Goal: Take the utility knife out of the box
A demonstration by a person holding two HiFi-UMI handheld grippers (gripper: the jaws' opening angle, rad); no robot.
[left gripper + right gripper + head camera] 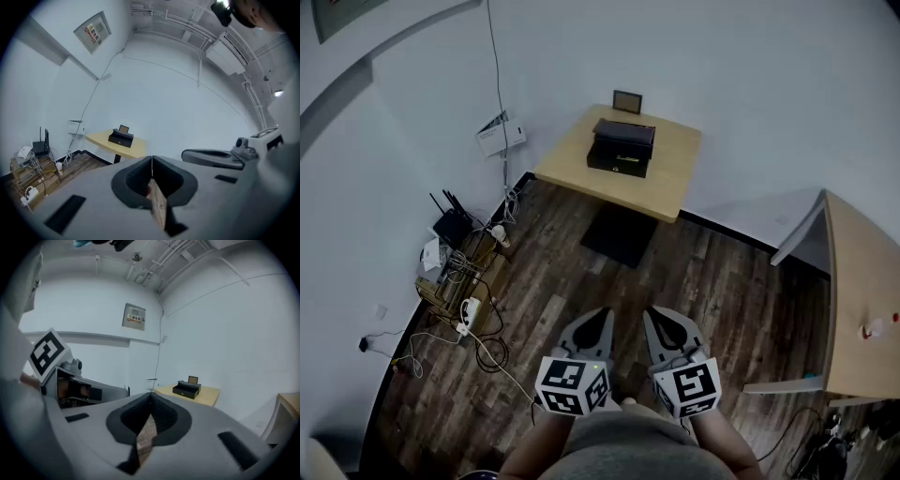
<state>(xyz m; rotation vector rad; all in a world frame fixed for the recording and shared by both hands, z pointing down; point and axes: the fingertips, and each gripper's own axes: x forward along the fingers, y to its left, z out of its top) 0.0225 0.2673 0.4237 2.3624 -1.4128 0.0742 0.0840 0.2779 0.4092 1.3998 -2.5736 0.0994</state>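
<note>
Black box (622,147) on the wooden table (670,178) at 12 o'clock, well apart. Utility knife unseen, presumably inside the box. Left gripper (602,319) and right gripper (654,319) both clenched, empty, side by side at 6 o'clock. Likely just carried; reach not started.

box (622,147): black | table (670,178): pale yellow | floor (694,281): dark brown planks | wall (722,75): white

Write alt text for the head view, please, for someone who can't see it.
Seen from above, a person standing on a dark wood floor holds a left tool and a right tool close to the body, both shut and empty. Across the room a black box sits on a small light-wood table in a white corner.
</note>
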